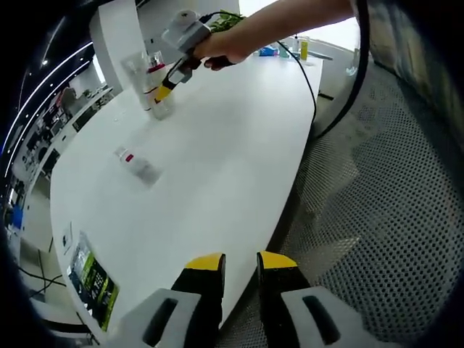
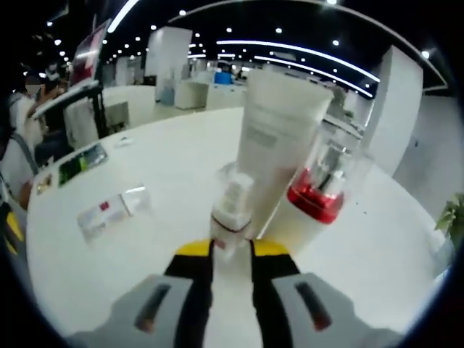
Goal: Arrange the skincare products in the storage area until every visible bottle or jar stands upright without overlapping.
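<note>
On the white desk [image 2: 145, 174] a small clear bottle [image 2: 230, 206] with a white cap stands upright, clamped between the yellow-tipped jaws of the right hand-held gripper [image 2: 232, 250]. Just behind it a tall white tube [image 2: 279, 138] stands on end, touching or nearly touching a clear-topped bottle with a red collar [image 2: 319, 192]. Well apart, a clear bottle with a red label [image 2: 109, 210] lies flat on its side.

tube [image 2: 279, 138]: 1 | standing bottles [image 2: 230, 210]: 2 | lying bottle [image 2: 110, 210]: 1
</note>
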{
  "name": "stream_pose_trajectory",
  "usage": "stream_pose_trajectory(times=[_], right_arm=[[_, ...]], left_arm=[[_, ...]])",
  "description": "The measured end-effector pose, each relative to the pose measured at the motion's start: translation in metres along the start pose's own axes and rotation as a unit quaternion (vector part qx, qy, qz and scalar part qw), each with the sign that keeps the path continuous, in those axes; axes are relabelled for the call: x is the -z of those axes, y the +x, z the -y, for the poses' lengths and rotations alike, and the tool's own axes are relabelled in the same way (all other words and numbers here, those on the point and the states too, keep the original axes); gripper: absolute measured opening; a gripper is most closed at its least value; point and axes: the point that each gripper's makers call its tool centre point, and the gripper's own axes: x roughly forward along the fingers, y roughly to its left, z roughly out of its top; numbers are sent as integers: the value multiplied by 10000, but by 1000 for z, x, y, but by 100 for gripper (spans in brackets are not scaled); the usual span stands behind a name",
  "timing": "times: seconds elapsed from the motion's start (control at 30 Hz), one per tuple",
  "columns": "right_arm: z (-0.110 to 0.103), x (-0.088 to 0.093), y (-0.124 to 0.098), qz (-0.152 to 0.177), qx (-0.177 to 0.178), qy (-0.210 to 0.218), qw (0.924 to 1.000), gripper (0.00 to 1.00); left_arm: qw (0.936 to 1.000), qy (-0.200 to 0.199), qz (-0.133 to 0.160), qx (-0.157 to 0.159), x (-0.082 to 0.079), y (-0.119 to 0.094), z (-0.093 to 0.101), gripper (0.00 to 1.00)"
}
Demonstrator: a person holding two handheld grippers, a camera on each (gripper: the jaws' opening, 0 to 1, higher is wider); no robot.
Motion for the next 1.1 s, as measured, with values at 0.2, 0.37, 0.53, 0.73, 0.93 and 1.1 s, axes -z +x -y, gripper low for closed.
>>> stream_pose_trajectory(times=[0.2,0.37,0.53,0.73,0.93,1.1], right_arm=[[-24,9,-12,-1,-143,528,9985,19],[-58,18,-23,-127,-428,696,9966,21],[-92,20,-27,-316,-858,950,9913,26],[-128,14,-23,-522,-1267,1077,9847,33],[-155,-1,-8,-715,-1536,1150,9788,43],[-168,2,7,-1041,-1494,1650,9693,49]], left_arm=[[9999,4,-22,-130,1,-1,-4,18],[9996,11,-32,-294,3,-2,-9,18],[9987,-28,33,-517,2,-5,-17,18],[9966,-39,182,-806,-1,-11,-26,18],[9944,-82,268,-1022,-1,-16,-34,18],[9932,-56,339,-1109,-3,-18,-36,18]])
